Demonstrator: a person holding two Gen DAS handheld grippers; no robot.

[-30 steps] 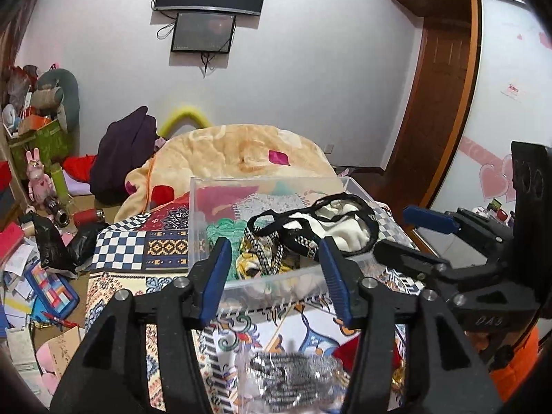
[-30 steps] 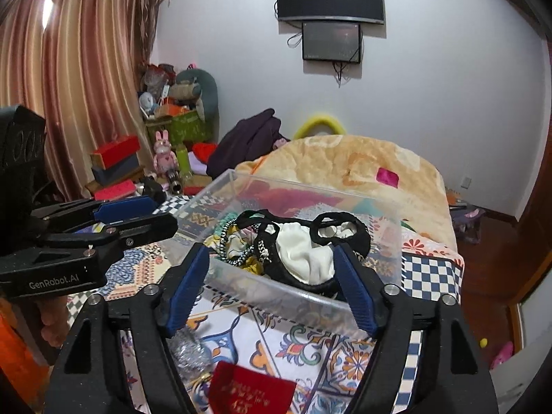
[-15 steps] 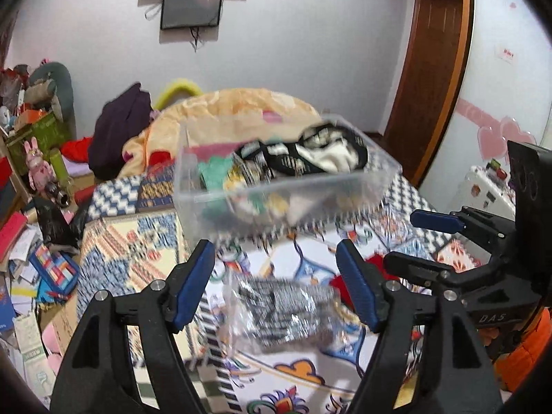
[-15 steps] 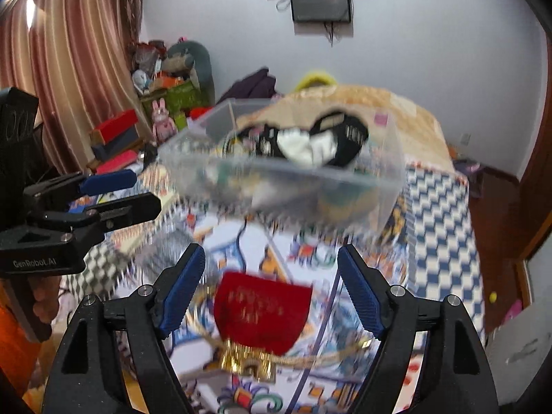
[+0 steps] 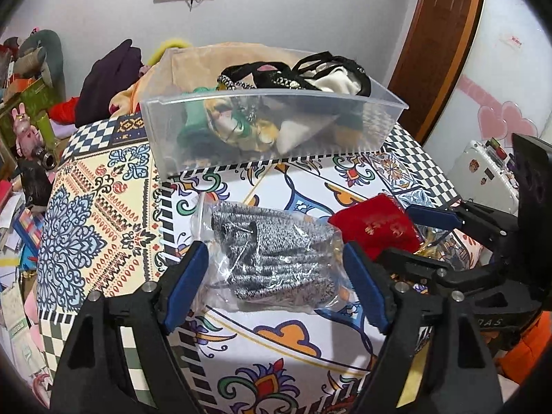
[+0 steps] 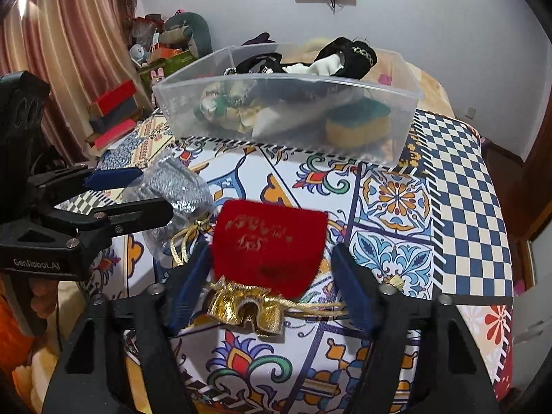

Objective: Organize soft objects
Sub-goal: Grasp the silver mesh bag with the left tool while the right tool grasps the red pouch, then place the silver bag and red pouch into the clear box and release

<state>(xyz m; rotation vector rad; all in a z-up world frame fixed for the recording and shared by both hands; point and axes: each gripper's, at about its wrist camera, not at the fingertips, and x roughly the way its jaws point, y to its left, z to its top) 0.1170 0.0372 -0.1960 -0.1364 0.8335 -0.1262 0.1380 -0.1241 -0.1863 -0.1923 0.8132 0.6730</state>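
Note:
A clear plastic bag of grey knitted fabric (image 5: 272, 255) lies on the patterned cloth, between the open jaws of my left gripper (image 5: 276, 283); it also shows in the right wrist view (image 6: 172, 186). A red velvet pouch (image 6: 269, 241) with a gold top lies between the open jaws of my right gripper (image 6: 272, 286); it also shows in the left wrist view (image 5: 376, 224). Neither gripper holds anything. Behind them a clear plastic bin (image 5: 386, 127) holds several soft items, among them black-and-white fabric and a yellow-green sponge (image 6: 358, 124).
The patterned cloth (image 6: 462, 179) covers the surface and drops off at the right. A cluttered shelf with boxes and toys (image 5: 27, 110) stands at the left. A beige blanket (image 5: 220, 51) and dark clothing (image 5: 110, 79) lie behind the bin.
Both grippers have dropped down and tilted toward the cloth. The left now straddles the bagged fabric, the right straddles the red pouch. The bin has moved up in both views.

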